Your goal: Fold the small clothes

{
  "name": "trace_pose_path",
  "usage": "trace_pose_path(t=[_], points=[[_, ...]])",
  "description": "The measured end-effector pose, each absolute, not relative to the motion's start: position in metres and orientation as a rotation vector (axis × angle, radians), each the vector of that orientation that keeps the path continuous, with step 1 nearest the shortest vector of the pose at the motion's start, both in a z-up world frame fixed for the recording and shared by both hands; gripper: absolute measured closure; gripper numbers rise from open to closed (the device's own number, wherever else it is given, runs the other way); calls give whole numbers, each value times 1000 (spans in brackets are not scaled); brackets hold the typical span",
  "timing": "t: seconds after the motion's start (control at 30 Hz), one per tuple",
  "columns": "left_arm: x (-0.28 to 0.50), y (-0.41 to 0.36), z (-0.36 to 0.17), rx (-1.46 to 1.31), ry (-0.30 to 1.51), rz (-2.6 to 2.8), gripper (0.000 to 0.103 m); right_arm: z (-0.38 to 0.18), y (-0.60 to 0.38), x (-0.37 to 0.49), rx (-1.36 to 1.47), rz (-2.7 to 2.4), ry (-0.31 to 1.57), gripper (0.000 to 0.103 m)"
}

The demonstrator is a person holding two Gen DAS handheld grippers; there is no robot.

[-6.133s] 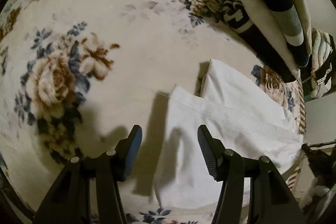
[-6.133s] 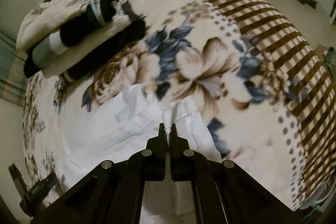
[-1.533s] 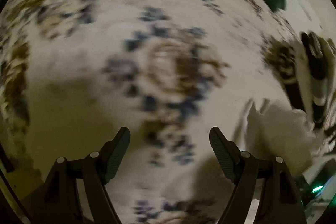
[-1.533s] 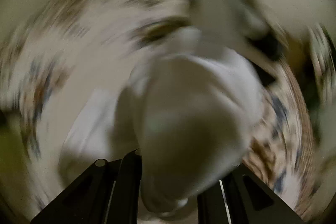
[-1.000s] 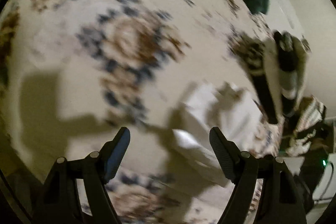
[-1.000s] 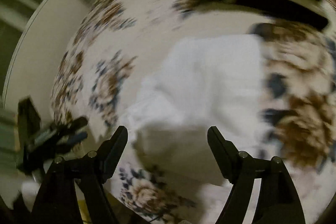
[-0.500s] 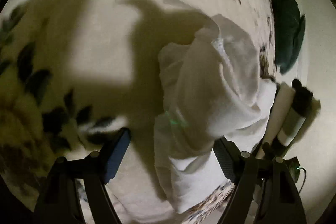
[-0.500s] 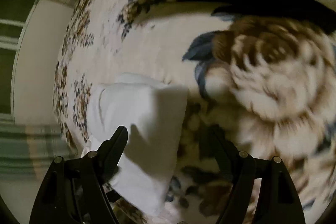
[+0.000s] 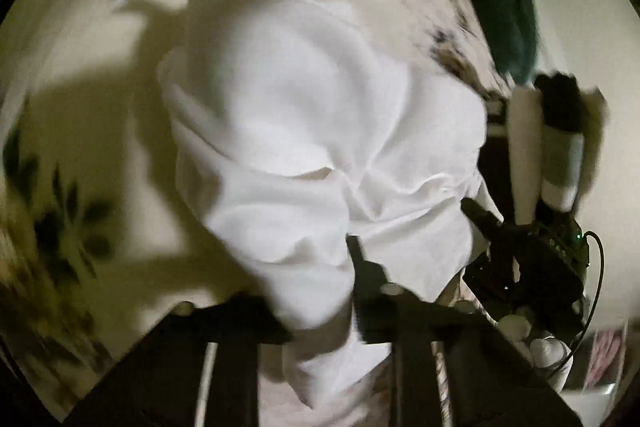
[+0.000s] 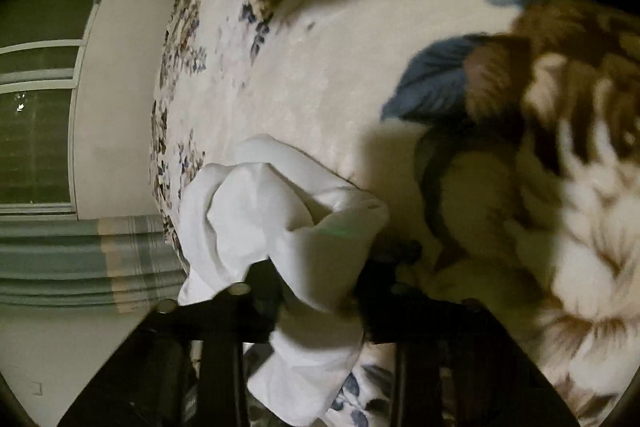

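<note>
The white cloth [image 9: 320, 131] is soft, light and floppy. Both grippers, left [image 9: 320, 307] and right [image 10: 320, 291], have fingers pinching it. Hold corners at 6 o'clock.

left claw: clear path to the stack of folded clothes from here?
Probably not directly. The left claw has the white garment bunched between its fingers, filling the view ahead; the stack of folded clothes sits off to the right beyond it, with the right claw in between.
</note>
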State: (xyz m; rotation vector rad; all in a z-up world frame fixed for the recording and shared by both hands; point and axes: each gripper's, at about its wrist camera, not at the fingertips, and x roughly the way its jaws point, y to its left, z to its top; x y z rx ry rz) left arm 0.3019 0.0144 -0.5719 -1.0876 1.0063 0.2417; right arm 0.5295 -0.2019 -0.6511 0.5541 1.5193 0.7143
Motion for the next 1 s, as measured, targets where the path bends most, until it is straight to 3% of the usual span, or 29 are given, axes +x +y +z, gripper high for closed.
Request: trace_pose_path(t=[0.2, 0.3, 0.37, 0.4, 0.5, 0.53, 0.73, 0.9, 0.93, 0.97, 1.0], points=[[305, 26, -542, -888, 1102, 25, 89, -628, -250, 469, 718, 596, 1469, 80], [294, 13, -560, -834, 1252, -104, 84, -613, -288, 402, 809, 486, 1466, 80], [287, 12, -577, -820, 1390, -114, 73, -613, -296, 371, 799, 433, 1502, 76], [282, 15, -579, -812, 1416, -104, 67, -619, -299, 358, 770, 403, 1555, 70], [275, 31, -563, -812, 1370, -97, 40, -623, -310, 351, 667, 340, 1634, 64], [274, 37, -556, -809, 1339, -93, 39, -617, -312, 355, 633, 343, 1620, 58], [308, 52, -555, -807, 1242, -63, 38, -549, -256, 405, 150, 578, 1420, 44], [332, 55, -569, -856, 1179, -57, 41, -565, -175, 444, -123, 797, 1460, 40], [332, 60, -572, -896, 1159, -58, 48, -572, -165, 449, -127, 816, 1495, 51], [329, 66, -573, -924, 1145, -55, 55, -580, -160, 454, -114, 832, 1517, 69], [333, 67, -574, -943, 1140, -40, 70, -587, -160, 461, -54, 827, 1536, 94]])
